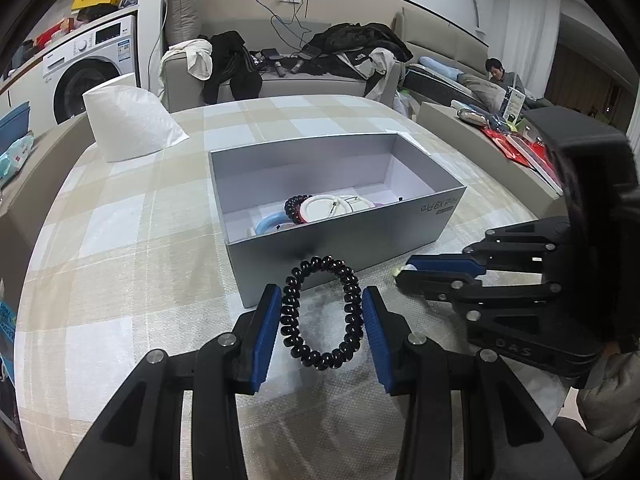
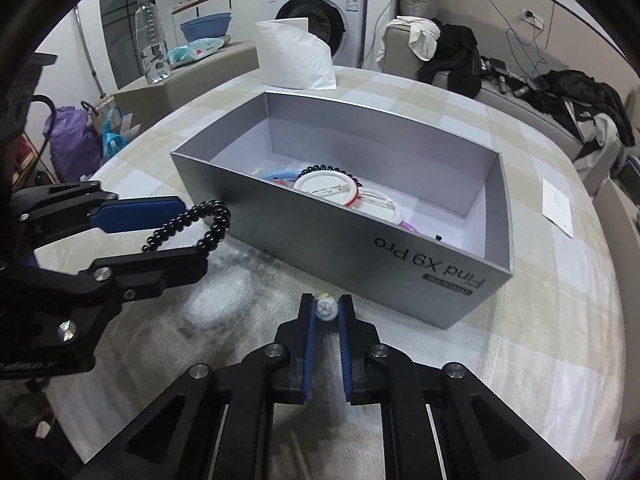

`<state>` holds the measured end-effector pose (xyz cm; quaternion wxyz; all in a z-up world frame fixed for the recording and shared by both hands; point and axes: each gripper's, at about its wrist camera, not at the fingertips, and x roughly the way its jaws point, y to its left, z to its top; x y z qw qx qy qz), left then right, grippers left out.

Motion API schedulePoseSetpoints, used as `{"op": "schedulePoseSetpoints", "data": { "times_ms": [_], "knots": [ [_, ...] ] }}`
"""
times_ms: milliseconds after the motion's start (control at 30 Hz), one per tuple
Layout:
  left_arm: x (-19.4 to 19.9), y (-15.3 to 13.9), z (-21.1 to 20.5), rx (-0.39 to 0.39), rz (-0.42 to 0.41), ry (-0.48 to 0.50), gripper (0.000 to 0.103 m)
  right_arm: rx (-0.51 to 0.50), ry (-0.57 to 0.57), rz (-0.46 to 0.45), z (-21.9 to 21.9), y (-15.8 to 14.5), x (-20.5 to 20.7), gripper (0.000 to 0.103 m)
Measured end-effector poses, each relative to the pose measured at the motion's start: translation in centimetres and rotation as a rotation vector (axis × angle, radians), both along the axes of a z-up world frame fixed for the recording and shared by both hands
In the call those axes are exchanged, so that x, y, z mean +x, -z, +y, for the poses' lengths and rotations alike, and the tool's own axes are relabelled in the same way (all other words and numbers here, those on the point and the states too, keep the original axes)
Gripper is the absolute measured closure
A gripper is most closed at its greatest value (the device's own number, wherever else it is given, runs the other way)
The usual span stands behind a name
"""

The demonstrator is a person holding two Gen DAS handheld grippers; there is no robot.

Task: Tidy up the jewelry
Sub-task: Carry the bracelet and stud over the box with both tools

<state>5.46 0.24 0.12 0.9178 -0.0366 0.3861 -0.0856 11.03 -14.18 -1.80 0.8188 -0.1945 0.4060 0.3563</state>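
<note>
Left wrist view: my left gripper (image 1: 322, 316) clasps a black bead bracelet (image 1: 322, 312); my right gripper (image 2: 326, 312) pinches a small white trinket (image 2: 326, 309). Next I judge both go into the box (image 1: 344, 248) at twelve o'clock.

A lived-in home: washing machine (image 2: 320, 12), clothes-strewn sofa (image 1: 280, 76), checked tablecloth (image 1: 120, 216).

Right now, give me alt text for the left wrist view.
The left tool grips a black beaded bracelet between its blue pads, just short of an open grey box already holding bangles. To the right, the right tool pinches a small pale trinket above the checked tablecloth.
</note>
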Motion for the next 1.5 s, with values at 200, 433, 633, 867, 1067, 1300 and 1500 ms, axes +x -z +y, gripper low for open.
{"op": "schedulePoseSetpoints", "data": {
  "times_ms": [200, 433, 633, 867, 1067, 1300, 1500],
  "knots": [
    [0.0, -0.2, 0.1, -0.004, -0.008, 0.003, 0.067, 0.067, -0.024, 0.011, -1.7, -1.0, -0.6, 0.093],
    [-0.5, -1.2, 0.0, -0.017, -0.042, 0.010, 0.067, 0.165, -0.044, 0.007, -2.9, -3.0, -0.9, 0.093],
    [-0.8, -2.1, 0.0, -0.036, -0.081, 0.015, 0.067, 0.236, -0.060, -0.010, -3.4, -4.2, -1.3, 0.093],
    [-1.0, -3.1, 0.1, -0.046, -0.125, 0.008, 0.067, 0.301, -0.053, -0.028, -4.4, -5.5, -1.3, 0.093],
    [-1.1, -3.5, 0.8, -0.053, -0.159, -0.031, 0.067, 0.331, -0.007, -0.039, -5.6, -6.1, -0.6, 0.093],
    [-1.1, -3.8, 1.3, -0.059, -0.183, -0.066, 0.067, 0.371, 0.040, -0.043, -6.7, -6.6, 0.1, 0.093],
    [-0.5, -4.2, 1.7, -0.057, -0.198, -0.087, 0.067, 0.402, 0.071, -0.053, -7.3, -7.0, 0.6, 0.093]
  ]
}}
